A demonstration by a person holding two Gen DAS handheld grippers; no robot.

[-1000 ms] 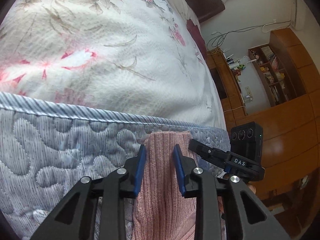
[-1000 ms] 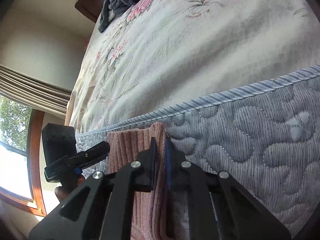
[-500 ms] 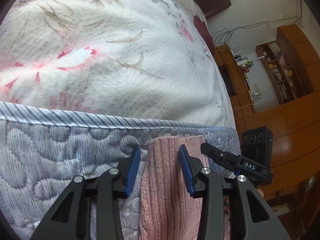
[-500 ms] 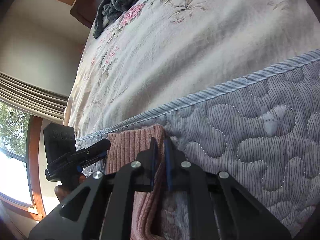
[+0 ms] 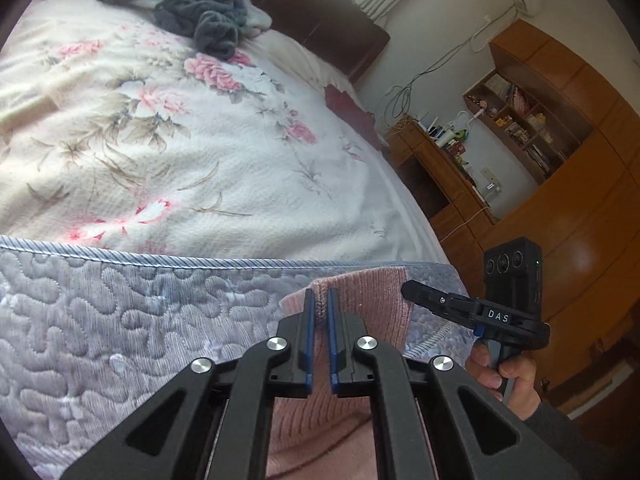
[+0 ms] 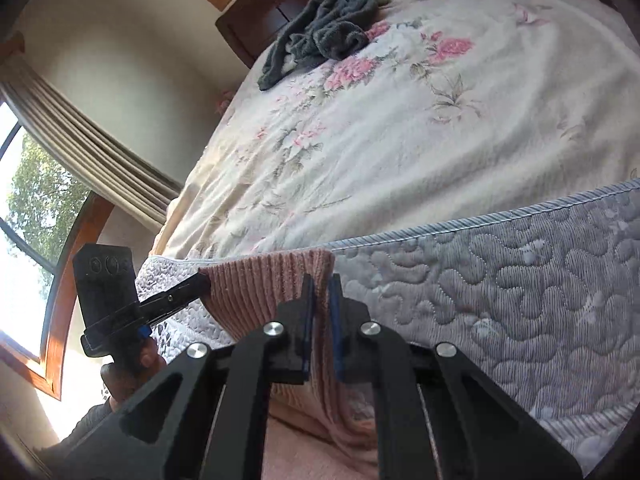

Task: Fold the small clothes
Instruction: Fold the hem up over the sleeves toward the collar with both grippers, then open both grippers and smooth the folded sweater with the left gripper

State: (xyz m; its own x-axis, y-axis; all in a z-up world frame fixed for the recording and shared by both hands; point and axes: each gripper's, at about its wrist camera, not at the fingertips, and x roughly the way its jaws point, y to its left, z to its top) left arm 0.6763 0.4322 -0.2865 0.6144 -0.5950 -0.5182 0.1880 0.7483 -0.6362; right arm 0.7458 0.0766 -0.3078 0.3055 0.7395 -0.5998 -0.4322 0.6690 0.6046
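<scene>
A pink ribbed knit garment point(image 5: 362, 300) hangs in front of the quilted mattress side, its top edge held up between both grippers. In the left wrist view my left gripper point(image 5: 319, 308) is shut on the garment's left top corner, with knit showing between the blue pads. In the right wrist view my right gripper point(image 6: 322, 304) is shut on the right top corner of the pink garment point(image 6: 260, 288). Each gripper shows in the other's view: the right gripper point(image 5: 410, 290) at the garment's far edge, the left gripper point(image 6: 200, 280) likewise. The garment's lower part is hidden behind the fingers.
The bed has a floral cover point(image 5: 180, 152) over a grey-blue quilted mattress point(image 5: 100, 320). A dark grey crumpled garment point(image 5: 200, 12) lies near the headboard. Wooden shelves and cabinets point(image 5: 540, 128) stand to the right; a window with curtains point(image 6: 60, 152) is to the left.
My left gripper, open around the pink garment's edge before, has shut on it. Both grippers have risen, so more of the bed top shows.
</scene>
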